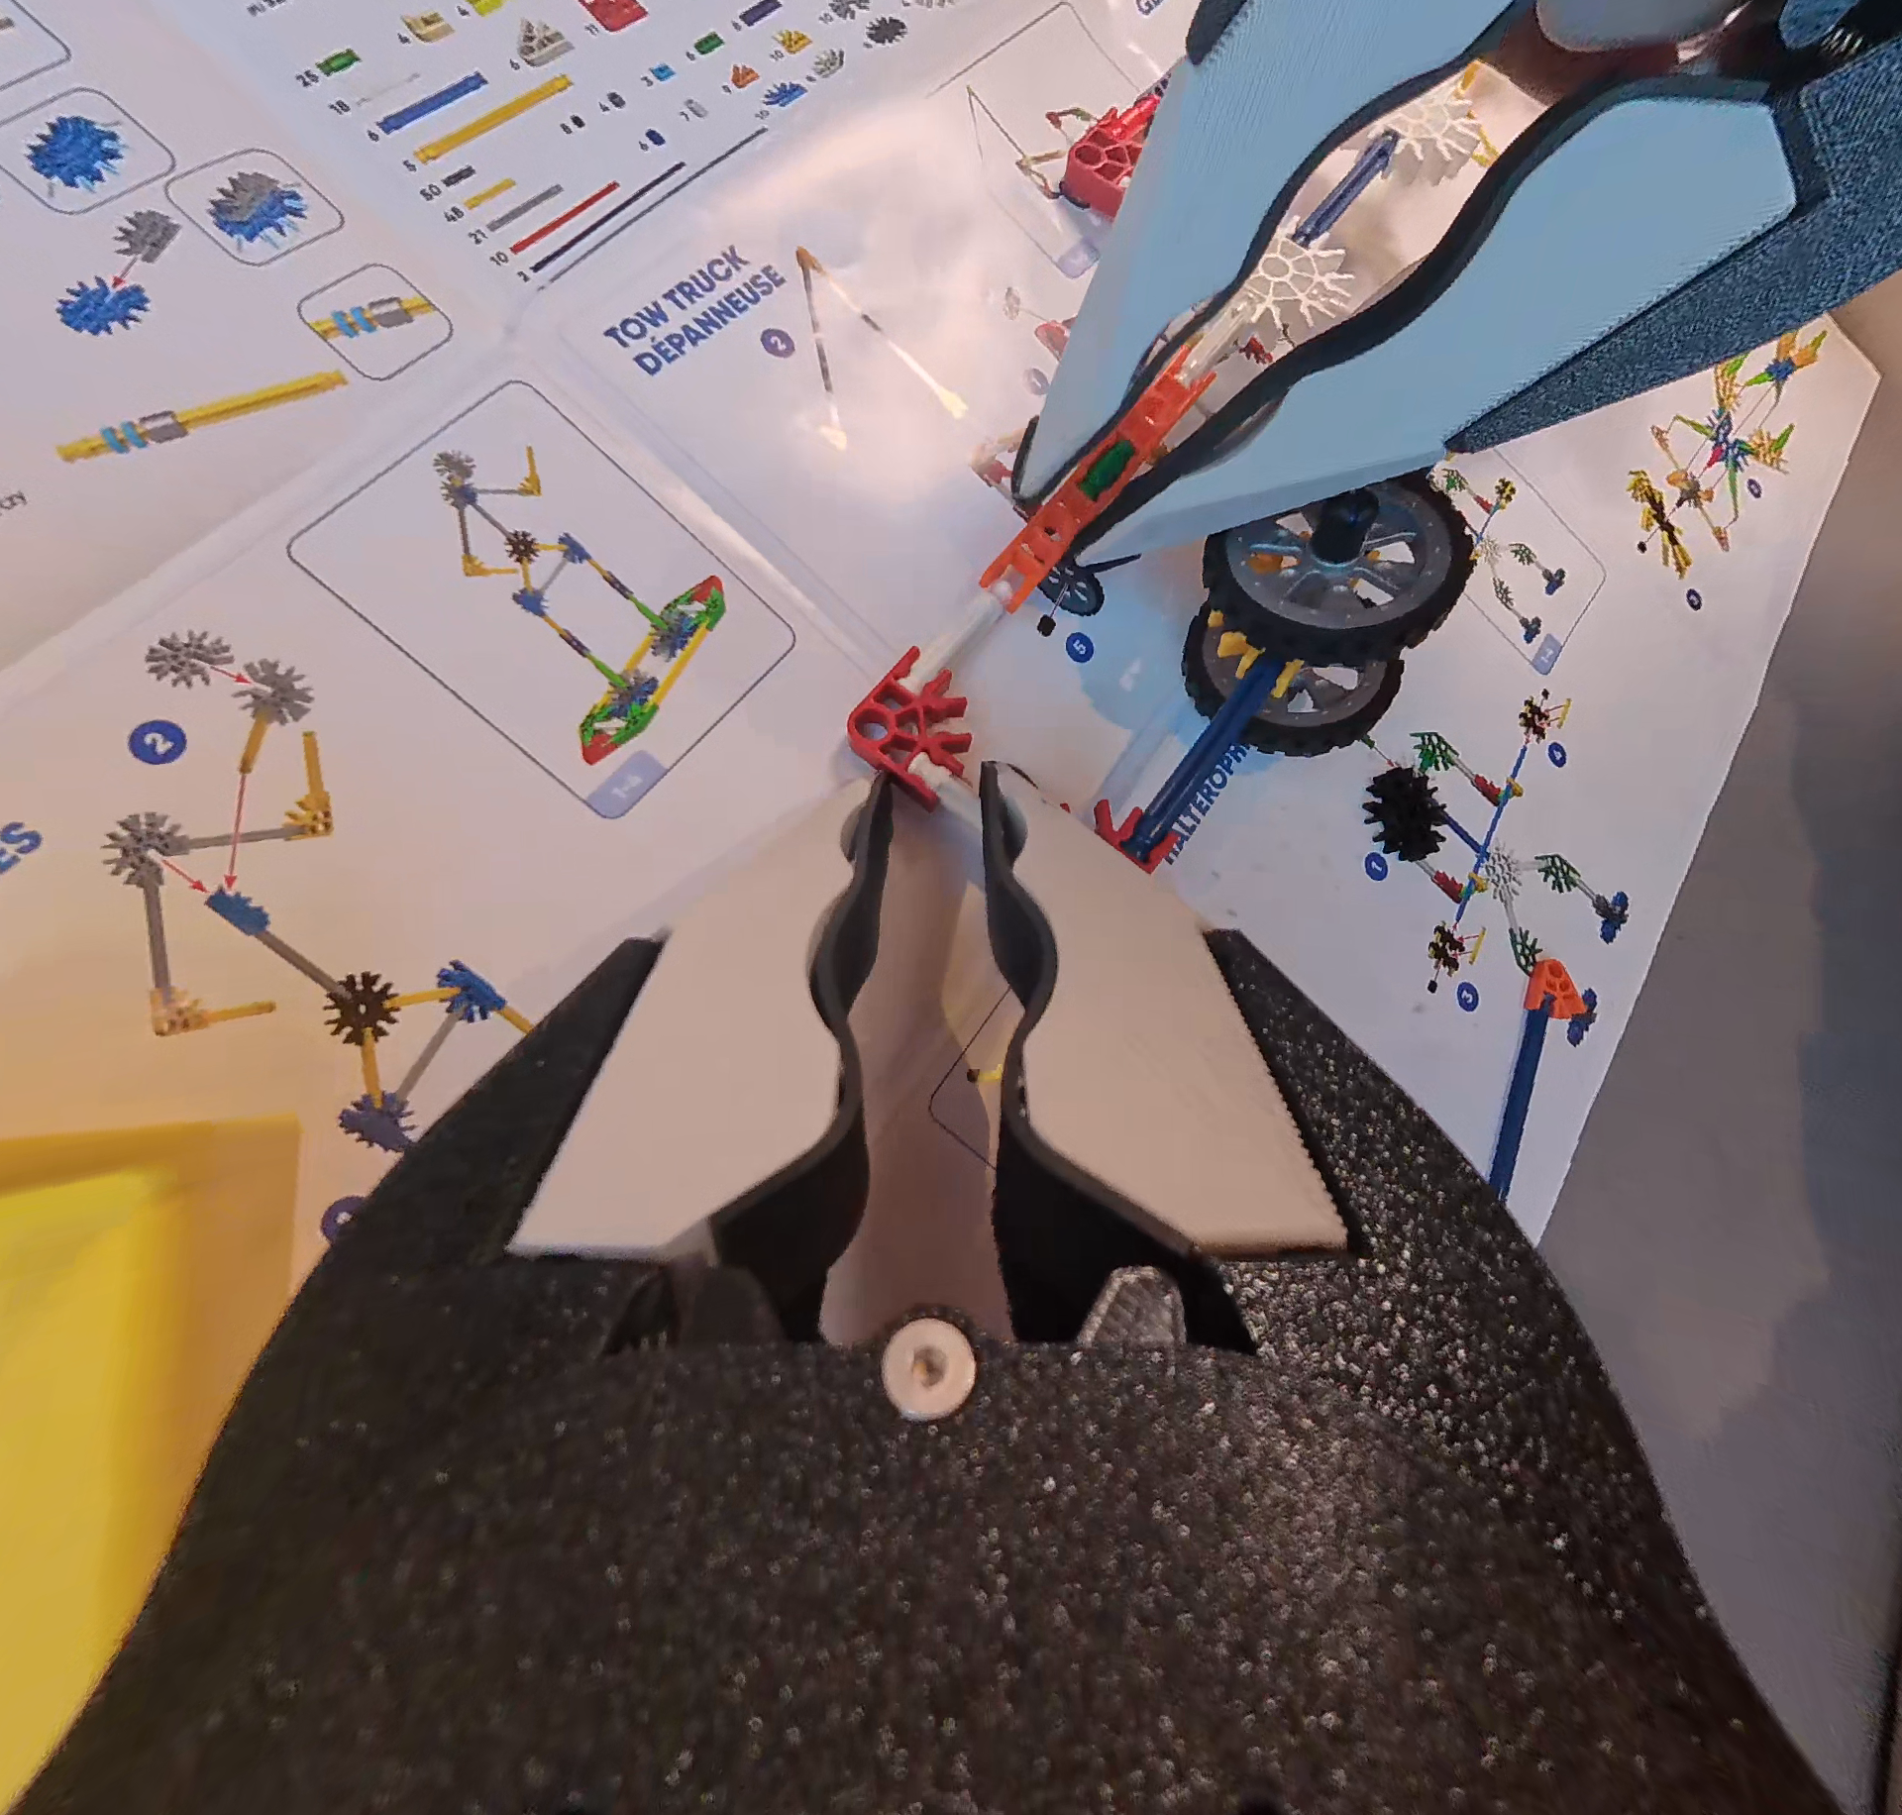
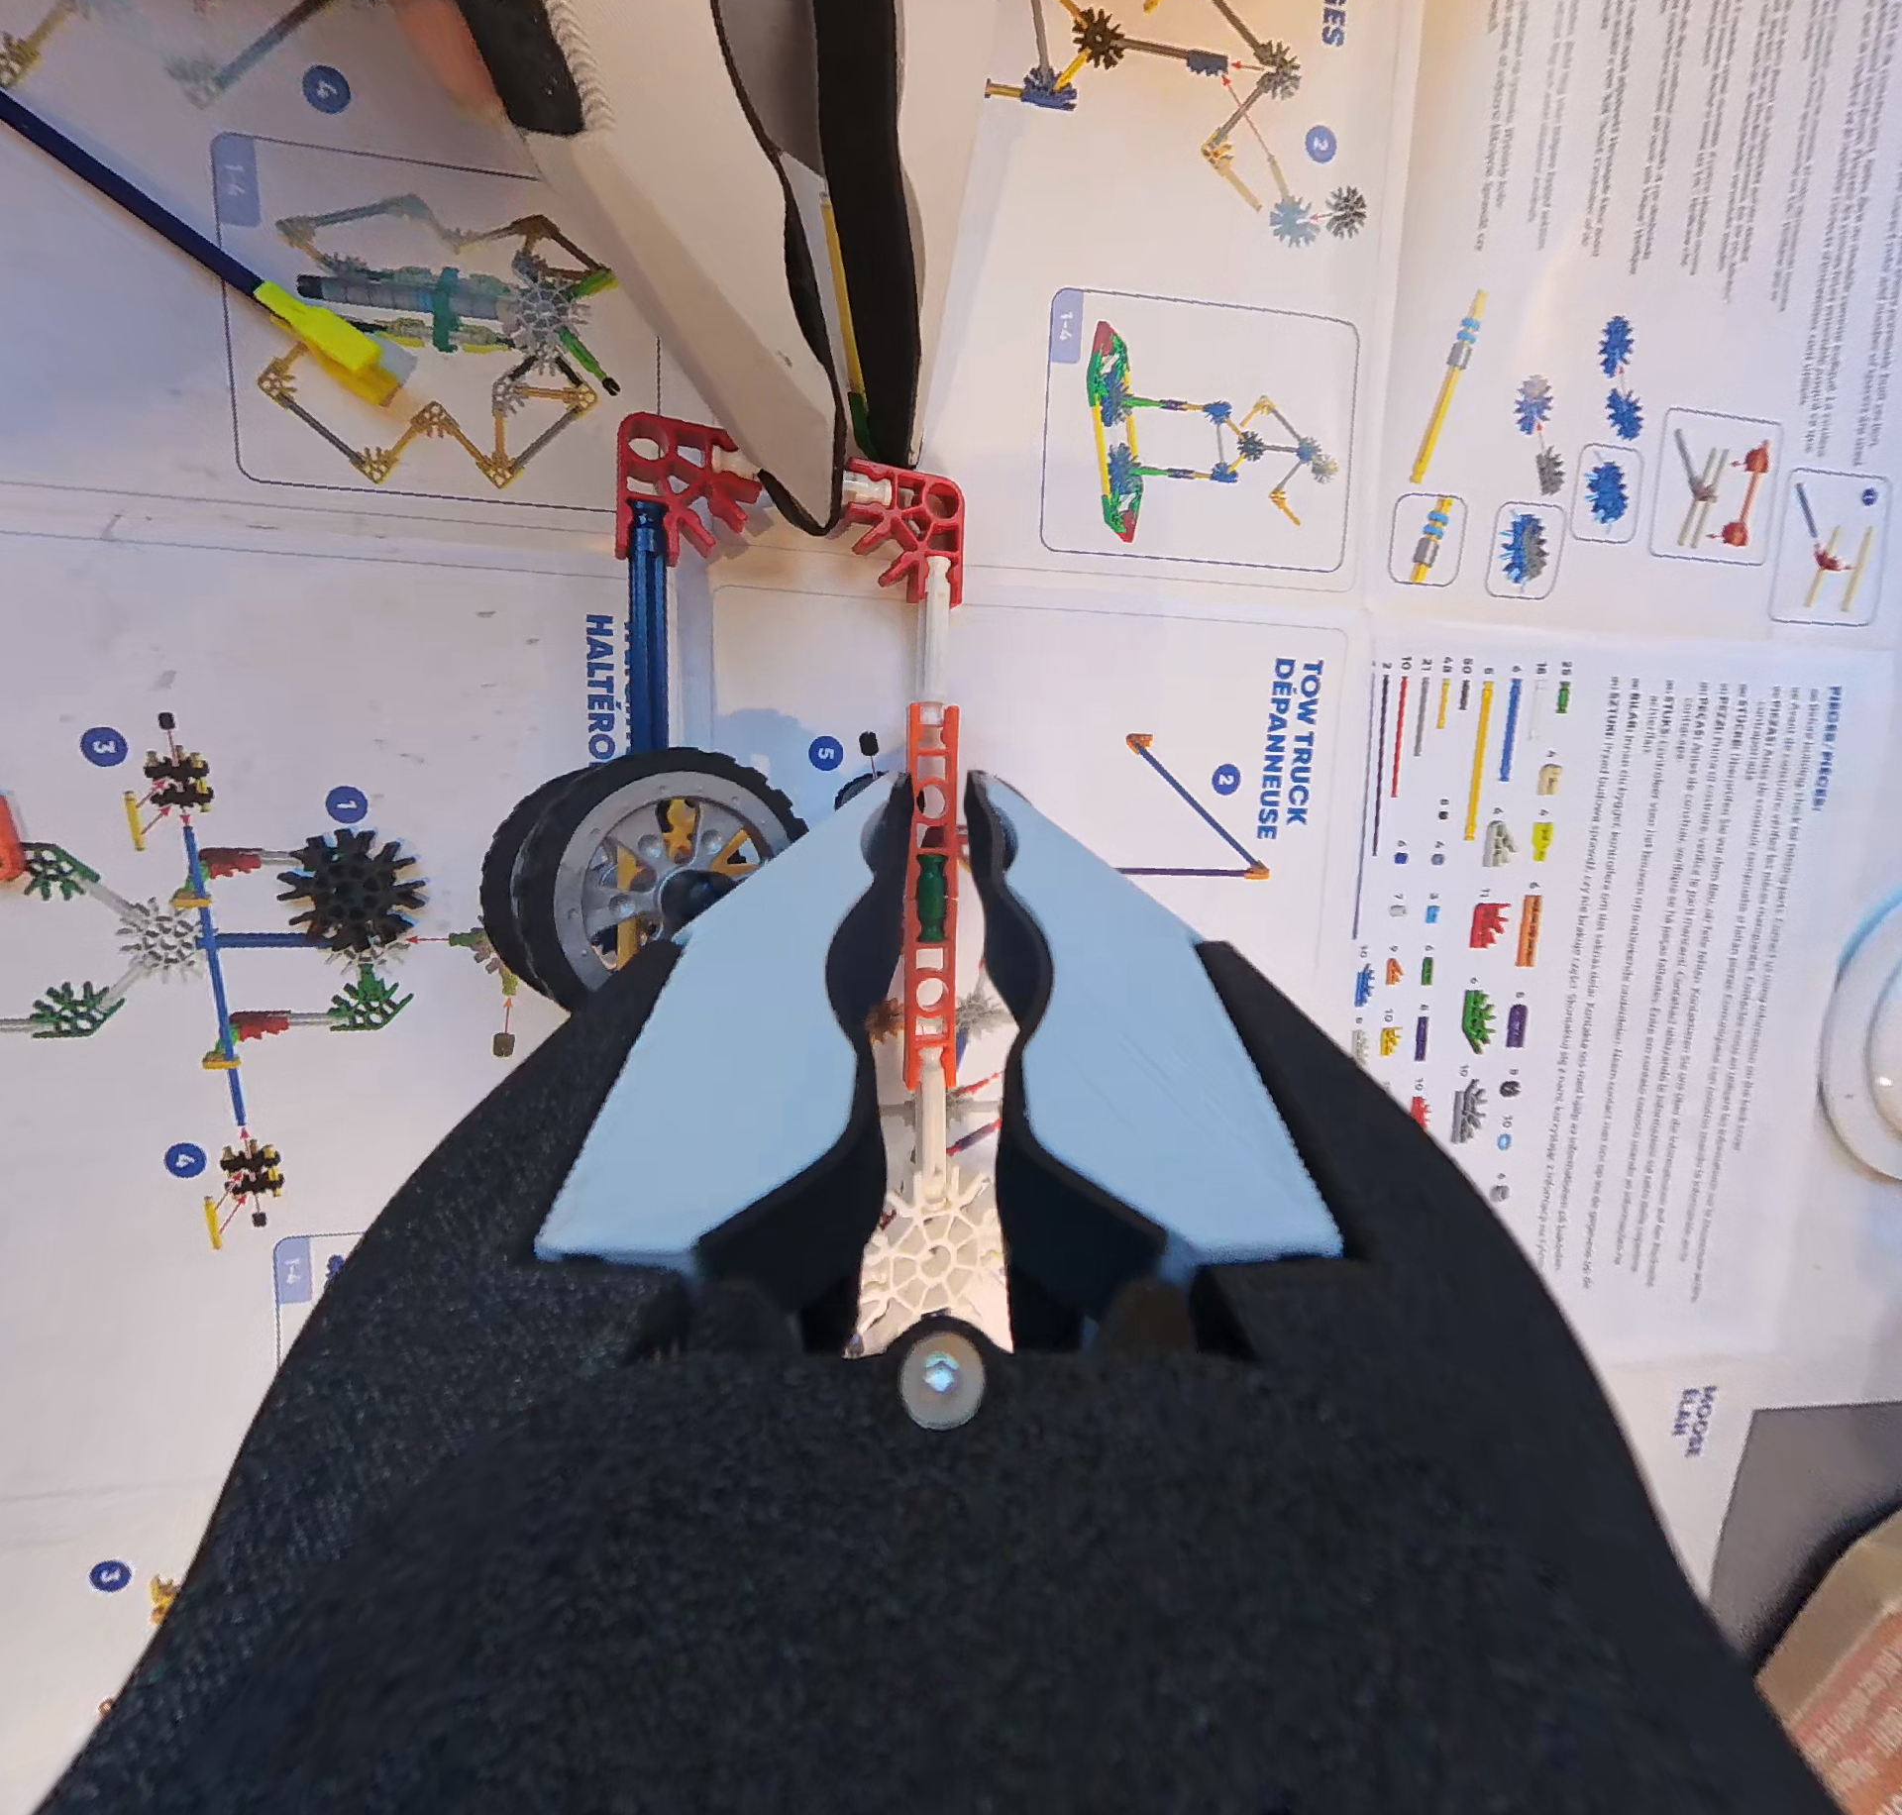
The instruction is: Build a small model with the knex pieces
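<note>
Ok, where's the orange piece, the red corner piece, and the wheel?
orange piece (image 2: 932,844): right wrist view, on its middle, between the right claw's fingers.
red corner piece (image 1: 910,725): left wrist view, on its webbed middle, just ahead of the left claw.
wheel (image 2: 648,875): right wrist view, on the grey spoked hub.

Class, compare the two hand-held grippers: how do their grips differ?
The right hand-held gripper is shut on the orange connector; the left hand-held gripper is slightly parted around a white rod beside the red connector. Both touch the same toy frame.
</note>
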The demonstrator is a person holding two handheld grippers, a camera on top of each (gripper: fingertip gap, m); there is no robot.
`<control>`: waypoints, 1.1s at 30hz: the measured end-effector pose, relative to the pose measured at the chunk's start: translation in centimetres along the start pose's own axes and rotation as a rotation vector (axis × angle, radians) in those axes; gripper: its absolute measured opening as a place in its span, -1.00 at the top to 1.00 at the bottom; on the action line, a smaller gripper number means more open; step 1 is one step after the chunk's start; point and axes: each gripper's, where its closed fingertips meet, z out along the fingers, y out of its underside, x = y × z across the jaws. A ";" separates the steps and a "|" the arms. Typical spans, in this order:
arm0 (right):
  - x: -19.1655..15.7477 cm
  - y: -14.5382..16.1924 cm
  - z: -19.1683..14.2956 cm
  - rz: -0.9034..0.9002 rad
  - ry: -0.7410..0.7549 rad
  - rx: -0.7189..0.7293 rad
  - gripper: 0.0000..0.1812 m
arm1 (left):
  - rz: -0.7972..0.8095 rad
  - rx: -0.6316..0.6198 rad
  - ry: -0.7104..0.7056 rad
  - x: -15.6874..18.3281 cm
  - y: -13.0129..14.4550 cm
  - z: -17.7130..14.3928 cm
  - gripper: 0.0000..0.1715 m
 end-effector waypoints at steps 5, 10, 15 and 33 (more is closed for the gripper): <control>-0.3 0.1 0.3 0.047 -0.059 -0.004 0.94 | -0.014 0.017 -0.011 -0.1 -0.2 0.1 0.84; -0.6 0.0 0.4 0.106 -0.119 0.010 1.00 | -0.016 0.029 -0.032 -0.1 -0.3 0.1 0.85; -0.6 -0.1 0.4 0.092 -0.082 -0.015 0.98 | -0.007 0.027 -0.044 0.0 -0.3 0.3 0.85; 0.1 1.2 -0.3 0.117 -0.053 -0.079 0.83 | -0.005 0.043 -0.064 -0.1 -0.4 0.3 0.86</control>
